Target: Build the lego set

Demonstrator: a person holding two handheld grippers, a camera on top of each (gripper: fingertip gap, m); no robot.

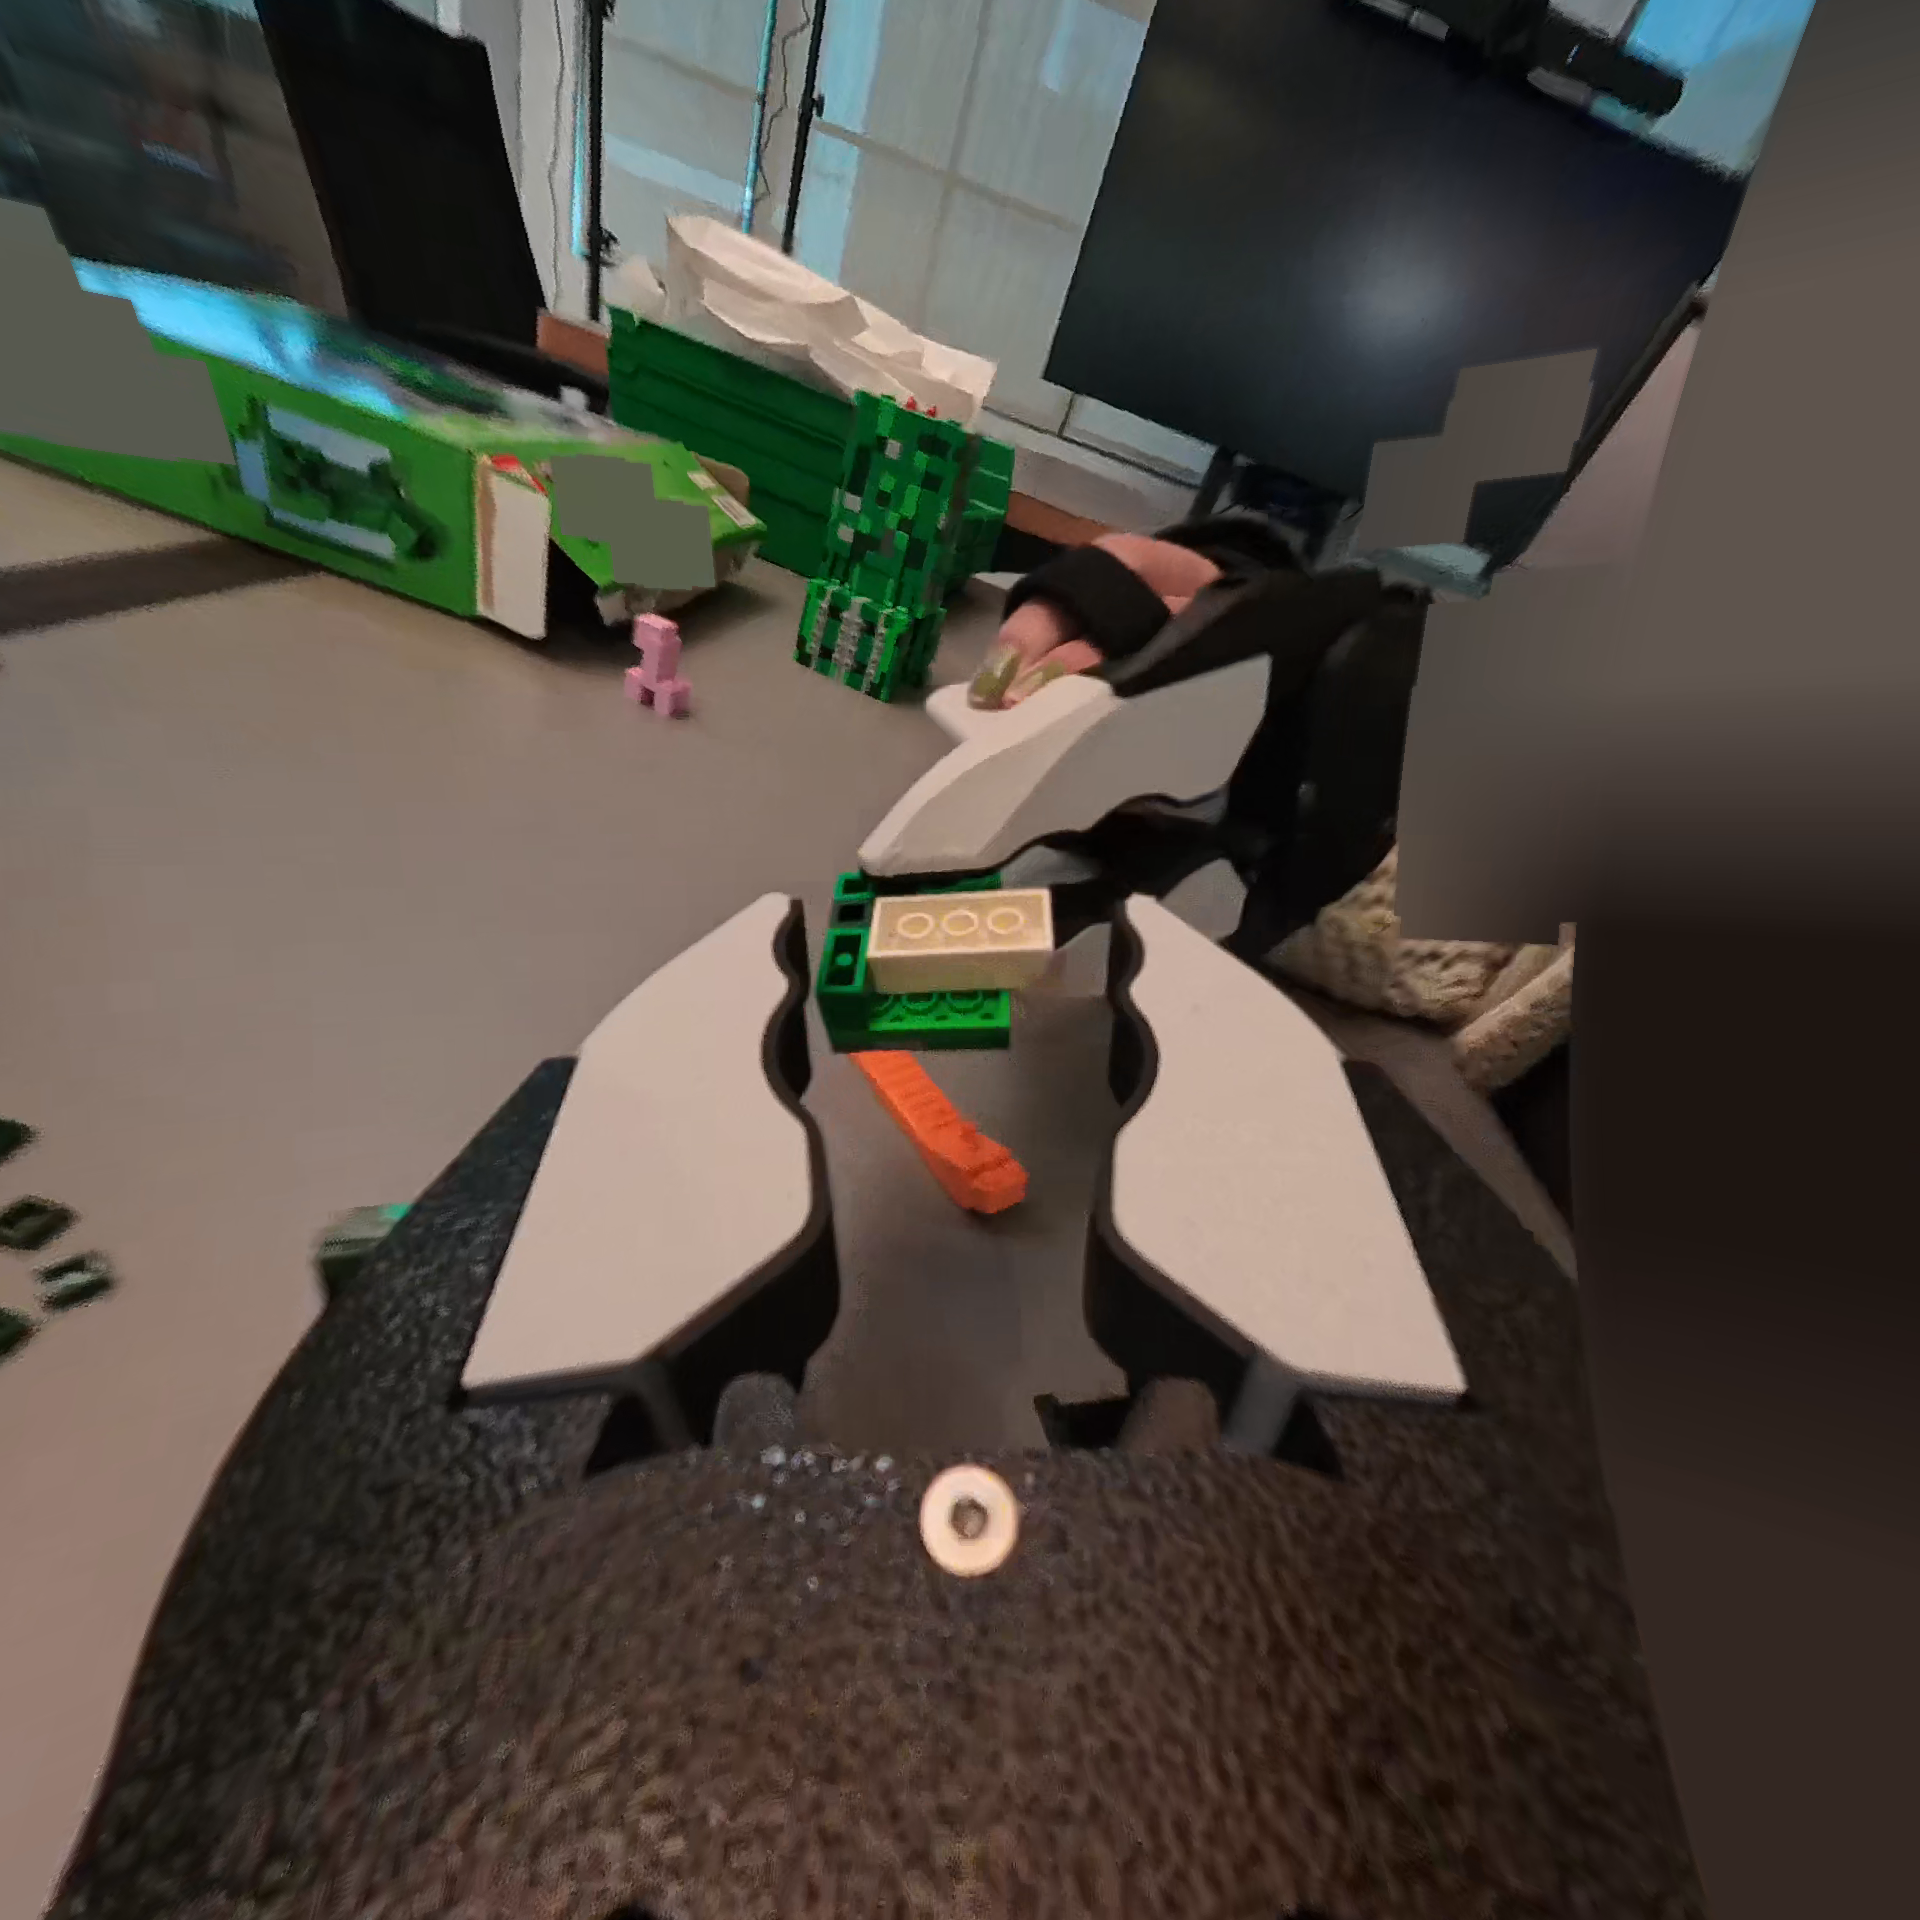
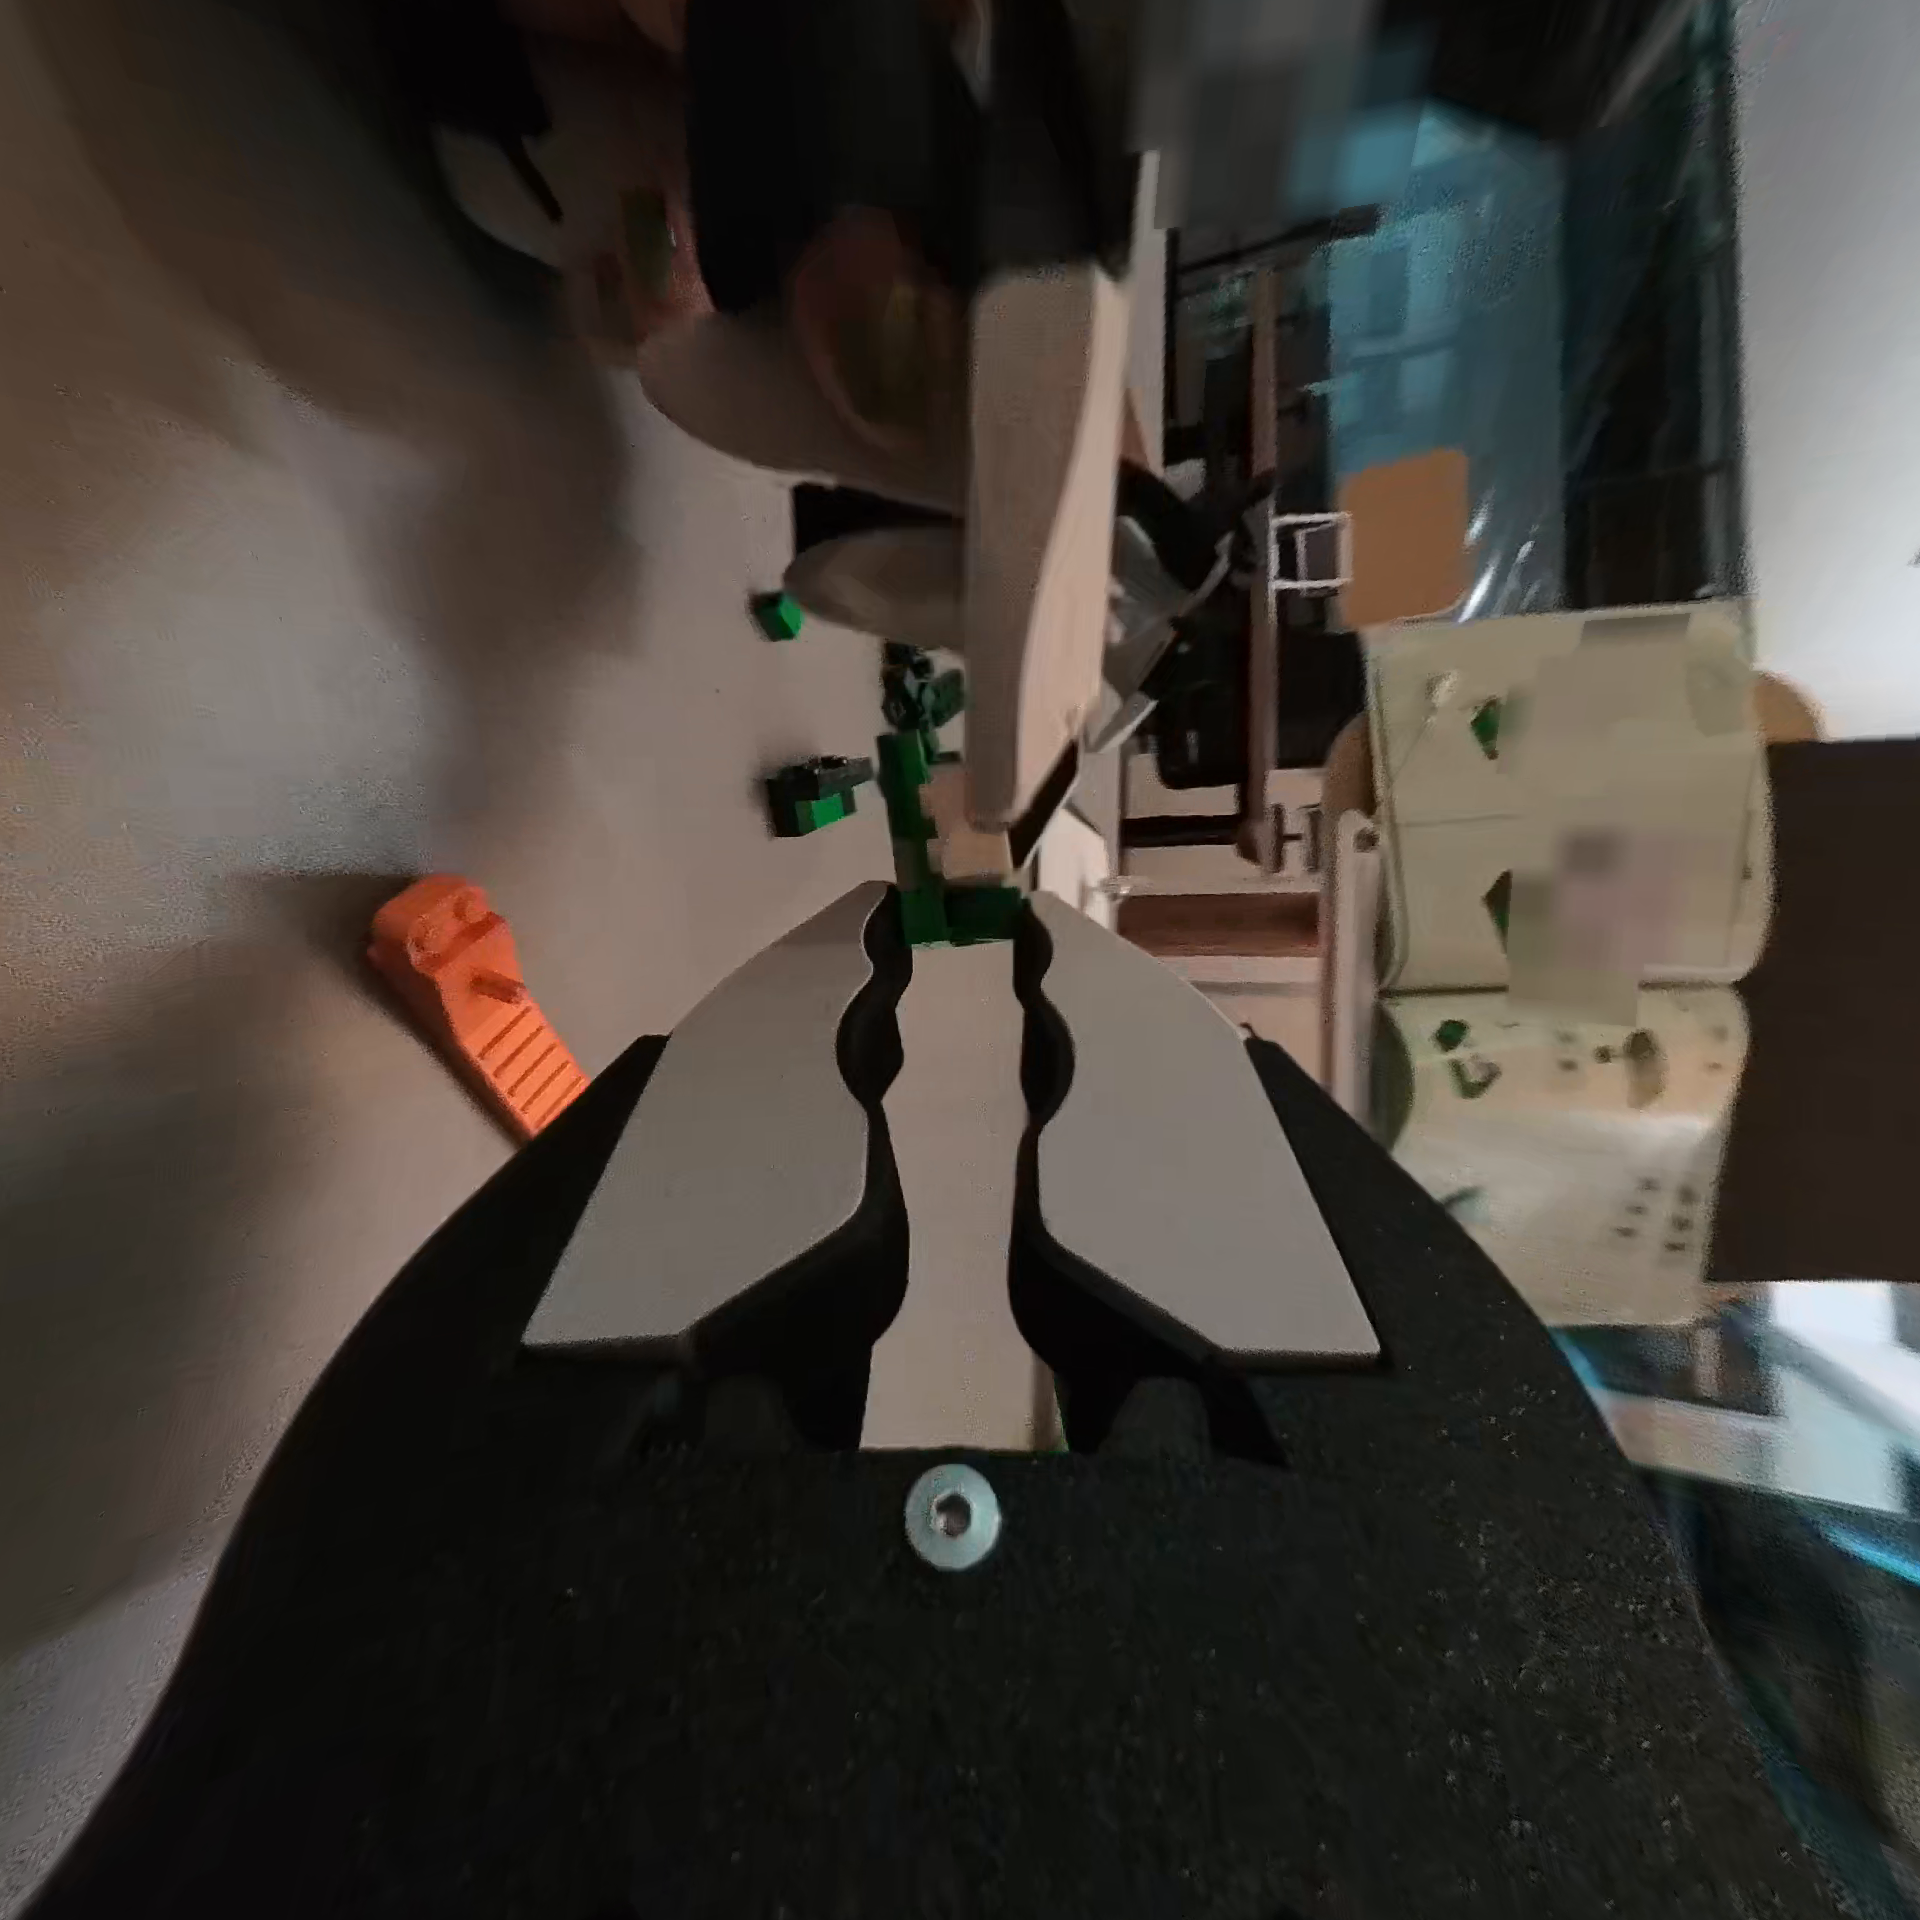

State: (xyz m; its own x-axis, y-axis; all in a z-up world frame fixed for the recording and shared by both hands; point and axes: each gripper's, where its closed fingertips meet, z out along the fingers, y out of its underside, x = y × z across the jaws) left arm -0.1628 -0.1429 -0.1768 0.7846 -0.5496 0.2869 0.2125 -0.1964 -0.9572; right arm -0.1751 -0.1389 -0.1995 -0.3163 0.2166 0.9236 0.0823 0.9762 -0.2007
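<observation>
Left wrist view shows the left gripper (image 1: 956, 935) spread wide around a white brick (image 1: 961, 940) on a small green block assembly (image 1: 914, 1013), held above the grey table (image 1: 312, 883) and an orange brick separator (image 1: 940, 1132), while the right gripper (image 2: 956, 914) pinches that green assembly.

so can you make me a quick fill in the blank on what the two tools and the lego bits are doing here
1. The right tool is shut on a small ___ lego assembly.
2. The studded brick fixed on that assembly is ___.
3. On the table under the assembly lies a brick separator coloured ___.
4. The left tool has its jaws ___, holding nothing.

Missing words: green; white; orange; open
</observation>
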